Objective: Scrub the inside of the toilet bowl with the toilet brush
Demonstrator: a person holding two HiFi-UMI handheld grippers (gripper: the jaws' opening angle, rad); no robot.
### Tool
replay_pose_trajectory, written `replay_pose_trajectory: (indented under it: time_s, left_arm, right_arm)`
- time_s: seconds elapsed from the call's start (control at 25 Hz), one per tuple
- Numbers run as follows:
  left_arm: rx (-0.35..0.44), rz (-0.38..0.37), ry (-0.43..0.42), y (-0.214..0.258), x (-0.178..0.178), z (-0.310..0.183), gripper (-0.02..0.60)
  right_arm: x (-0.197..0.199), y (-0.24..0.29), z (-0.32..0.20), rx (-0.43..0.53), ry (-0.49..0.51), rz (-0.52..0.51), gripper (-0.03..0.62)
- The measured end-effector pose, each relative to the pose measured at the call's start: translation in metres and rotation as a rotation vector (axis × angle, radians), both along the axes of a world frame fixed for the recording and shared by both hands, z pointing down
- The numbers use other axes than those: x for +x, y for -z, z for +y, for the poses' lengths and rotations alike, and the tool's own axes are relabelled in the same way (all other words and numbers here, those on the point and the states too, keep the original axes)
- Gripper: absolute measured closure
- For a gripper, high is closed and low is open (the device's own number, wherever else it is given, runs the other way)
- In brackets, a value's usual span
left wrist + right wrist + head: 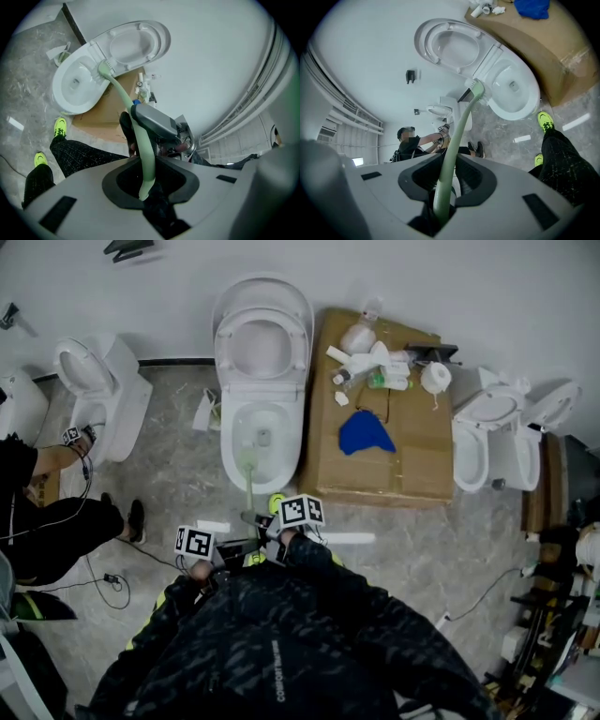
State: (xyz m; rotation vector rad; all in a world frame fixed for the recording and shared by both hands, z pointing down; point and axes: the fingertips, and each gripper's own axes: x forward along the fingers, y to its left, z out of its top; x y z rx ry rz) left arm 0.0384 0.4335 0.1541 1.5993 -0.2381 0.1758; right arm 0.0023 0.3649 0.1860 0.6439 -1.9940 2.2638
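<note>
Both grippers clamp the pale green toilet brush (248, 486) by its long handle: the left gripper (144, 192) has its jaws drawn in on the very end of the handle, and the right gripper (440, 206) has its jaws pressed tight on the handle a little further along, just ahead of the left one. From there the handle runs forward and bends down to the white toilet bowl (228, 454), whose seat and lid (267, 338) stand raised against the wall. The brush head (476, 89) lies at the bowl's rim, touching the porcelain on the near side. The toilet stands on a grey marbled floor (169, 474). Just beside it on the right is a cardboard box (412, 465) with a blue cloth (366, 434) and some white bottles on top. A second person (56, 526) in dark clothes is at another toilet to the left
</note>
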Motion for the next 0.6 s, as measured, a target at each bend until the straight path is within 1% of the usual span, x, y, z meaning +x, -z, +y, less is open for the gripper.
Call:
replay_pose_trajectory:
  time_s: [0.04, 0.08, 0.2, 0.32, 0.36, 0.48, 0.6]
  left_arm:
    - [0.016, -0.024, -0.012, -0.004, 0.002, -0.009, 0.500]
    - [0.016, -0.029, -0.015, -0.006, 0.005, -0.016, 0.500]
    - [-0.048, 0.009, 0.011, -0.004, 0.017, -0.038, 0.500]
    - [-0.027, -0.049, -0.008, -0.018, 0.019, -0.060, 0.500]
    - [-0.036, -0.048, -0.006, -0.019, 0.022, -0.066, 0.500]
    - [-0.099, 0.015, 0.022, -0.016, 0.036, -0.084, 0.500]
    - [-0.115, 0.008, 0.014, -0.025, 0.042, -0.101, 0.500]
  right_arm:
    - [0.003, -0.002, -0.008, -0.008, -0.001, -0.001, 0.499]
    - [0.006, -0.003, -0.015, -0.016, -0.001, -0.002, 0.500]
    - [0.014, -0.010, -0.037, -0.035, 0.004, 0.000, 0.502]
    - [0.019, -0.016, -0.057, -0.054, 0.011, 0.001, 0.503]
    - [0.021, -0.018, -0.063, -0.060, 0.012, 0.002, 0.503]
    - [0.028, -0.024, -0.081, -0.072, 0.020, 0.008, 0.505]
    - [0.034, -0.033, -0.098, -0.090, 0.024, 0.020, 0.507]
